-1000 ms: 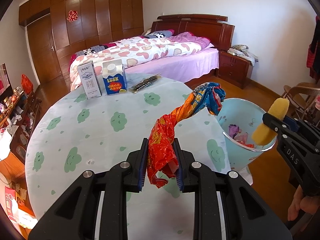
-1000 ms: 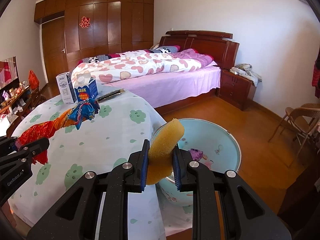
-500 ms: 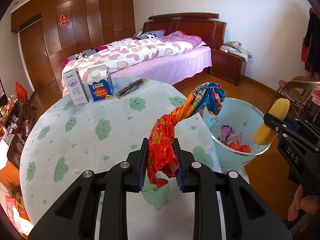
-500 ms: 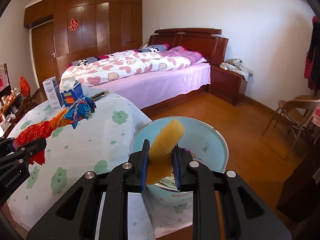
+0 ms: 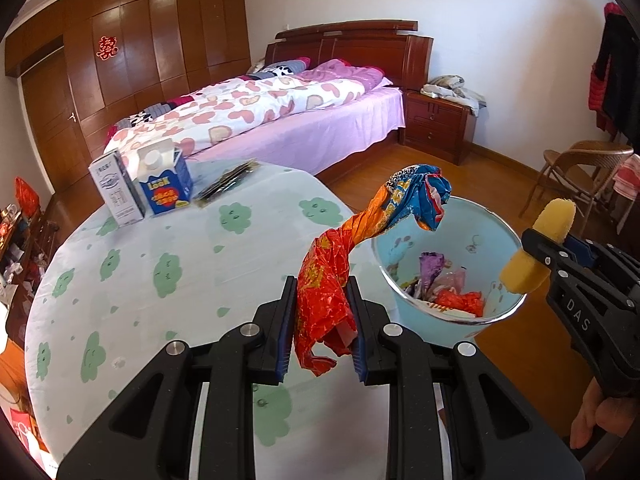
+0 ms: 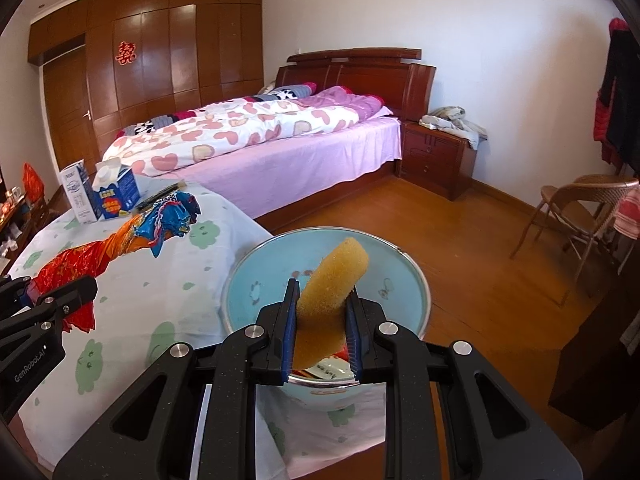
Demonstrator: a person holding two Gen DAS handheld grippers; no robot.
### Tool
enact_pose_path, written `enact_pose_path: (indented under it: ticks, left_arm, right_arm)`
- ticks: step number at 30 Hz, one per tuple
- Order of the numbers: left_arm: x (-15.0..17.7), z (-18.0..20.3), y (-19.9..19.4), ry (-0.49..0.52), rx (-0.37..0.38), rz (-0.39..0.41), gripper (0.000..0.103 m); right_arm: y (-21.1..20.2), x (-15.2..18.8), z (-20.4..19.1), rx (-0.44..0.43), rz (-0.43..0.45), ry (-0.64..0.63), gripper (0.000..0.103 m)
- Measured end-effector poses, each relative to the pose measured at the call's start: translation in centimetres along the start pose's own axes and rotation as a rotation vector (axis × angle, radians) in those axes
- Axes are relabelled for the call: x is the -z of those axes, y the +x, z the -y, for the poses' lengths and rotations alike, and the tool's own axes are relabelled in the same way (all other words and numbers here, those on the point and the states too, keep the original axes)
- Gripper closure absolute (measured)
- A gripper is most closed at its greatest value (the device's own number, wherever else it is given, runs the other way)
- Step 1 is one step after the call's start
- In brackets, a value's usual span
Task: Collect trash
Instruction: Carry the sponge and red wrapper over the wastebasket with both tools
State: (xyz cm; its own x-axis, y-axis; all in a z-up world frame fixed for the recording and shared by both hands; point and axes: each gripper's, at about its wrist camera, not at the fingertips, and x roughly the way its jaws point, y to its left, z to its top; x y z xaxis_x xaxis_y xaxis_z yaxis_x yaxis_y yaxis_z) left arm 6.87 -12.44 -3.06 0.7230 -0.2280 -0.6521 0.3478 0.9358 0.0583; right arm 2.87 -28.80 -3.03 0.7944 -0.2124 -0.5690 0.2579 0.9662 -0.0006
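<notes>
My left gripper (image 5: 321,325) is shut on a twisted red, orange and blue foil wrapper (image 5: 356,240), held above the table's right edge with its blue end over the rim of the light blue trash bin (image 5: 404,248). The wrapper also shows in the right wrist view (image 6: 132,236). My right gripper (image 6: 322,340) is shut on a yellow sponge (image 6: 334,280) and holds it right over the bin (image 6: 248,292). The sponge shows at the right in the left wrist view (image 5: 540,248). The bin holds several crumpled wrappers (image 5: 444,288).
A round table with a cloud-print cloth (image 5: 160,264) carries a white carton (image 5: 116,188), a blue milk carton (image 5: 166,184) and dark flat packets (image 5: 228,184) at its far side. A bed (image 5: 280,120), nightstand (image 5: 440,128) and wicker chair (image 5: 576,176) stand beyond on wooden floor.
Both grippers have moved right toward the bin with their loads. The bin now sits closer under the sponge, and the wrapper's blue end has reached its rim.
</notes>
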Motion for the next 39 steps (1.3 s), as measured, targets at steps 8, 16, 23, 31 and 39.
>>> enact_pose_path:
  ticks: [8,16,23,31,39]
  left_arm:
    - [-0.4,1.9,1.1,0.024,0.027,-0.011,0.079]
    - [-0.8,3.9,2.5,0.038,0.059,-0.032,0.079]
    - [-1.2,5.2,3.9,0.04,0.071,-0.057,0.079]
    - [-2.6,6.9,5.4,0.045,0.068,-0.056,0.078]
    - [-3.2,7.6,7.5,0.013,0.078,-0.102,0.077]
  right_arm:
    - [0.7,0.0,1.9,0.038,-0.006,0.034,0.081]
    - [1.5,0.0,3.8,0.069,-0.019,0.058,0.081]
    - [3.1,-0.4,5.0,0.1,-0.038,0.061,0.081]
    - [4.5,-0.7,6.5,0.102,-0.045,0.056,0.081]
    - [7.1,-2.0,7.4,0.102,-0.077,0.025,0.081]
